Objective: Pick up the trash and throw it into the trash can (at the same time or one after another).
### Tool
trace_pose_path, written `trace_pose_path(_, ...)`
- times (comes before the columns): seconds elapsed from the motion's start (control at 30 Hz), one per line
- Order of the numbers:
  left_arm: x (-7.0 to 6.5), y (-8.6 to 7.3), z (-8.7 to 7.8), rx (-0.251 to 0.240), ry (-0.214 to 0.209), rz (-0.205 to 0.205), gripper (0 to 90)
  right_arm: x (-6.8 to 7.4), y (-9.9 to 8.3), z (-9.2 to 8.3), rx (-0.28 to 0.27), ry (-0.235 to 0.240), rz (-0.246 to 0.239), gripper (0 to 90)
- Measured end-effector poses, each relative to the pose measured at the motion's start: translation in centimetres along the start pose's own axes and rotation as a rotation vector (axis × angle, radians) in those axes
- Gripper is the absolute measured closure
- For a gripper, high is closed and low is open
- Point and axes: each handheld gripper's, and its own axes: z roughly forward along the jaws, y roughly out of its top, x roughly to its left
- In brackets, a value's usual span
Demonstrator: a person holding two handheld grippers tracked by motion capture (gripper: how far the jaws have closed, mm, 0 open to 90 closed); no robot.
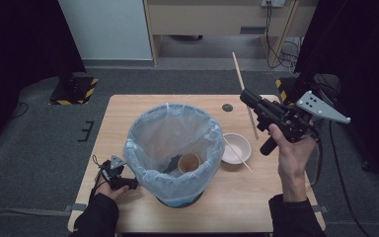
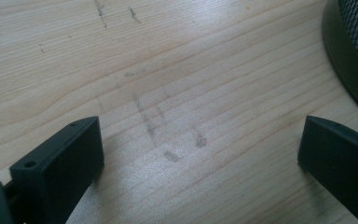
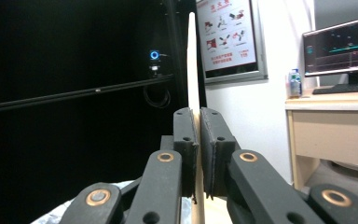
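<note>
High view looks down over my bench (image 1: 237, 207); my left tongs (image 2: 200, 163) camera sits close above it, bin (image 2: 349, 56) shared.

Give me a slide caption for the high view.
Right gripper lifts a chopstick beside the lined bin; second chopstick rests across the bowl.

A white bowl (image 1: 236, 147) sits at the table's (image 1: 128, 111) three o'clock, a second wooden stick (image 1: 238, 155) across it; a poster (image 3: 227, 35) hangs at twelve o'clock; a monitor (image 3: 340, 46) at two.
</note>
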Motion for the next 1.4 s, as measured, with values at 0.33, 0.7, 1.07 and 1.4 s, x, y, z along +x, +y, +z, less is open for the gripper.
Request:
trace_pose_path(0.33, 0.0, 0.0, 0.0, 0.000, 0.000, 0.000, 0.0, 2.0, 0.0, 2.3, 0.006, 0.062, 0.003, 85.8)
trace_pose_path(0.7, 0.0, 0.0, 0.0, 0.000, 0.000, 0.000, 0.0, 3.9, -0.5, 4.7, 0.021, 0.116, 0.006, 85.8)
trace_pose_path(1.07, 0.0, 0.0, 0.0, 0.000, 0.000, 0.000, 0.0, 5.0, -1.6, 6.9, 0.061, 0.146, 0.016, 85.7)
trace_pose_path(1.4, 0.0, 0.0, 0.0, 0.000, 0.000, 0.000, 0.0, 5.9, -2.5, 8.4, 0.097, 0.171, 0.006, 83.9)
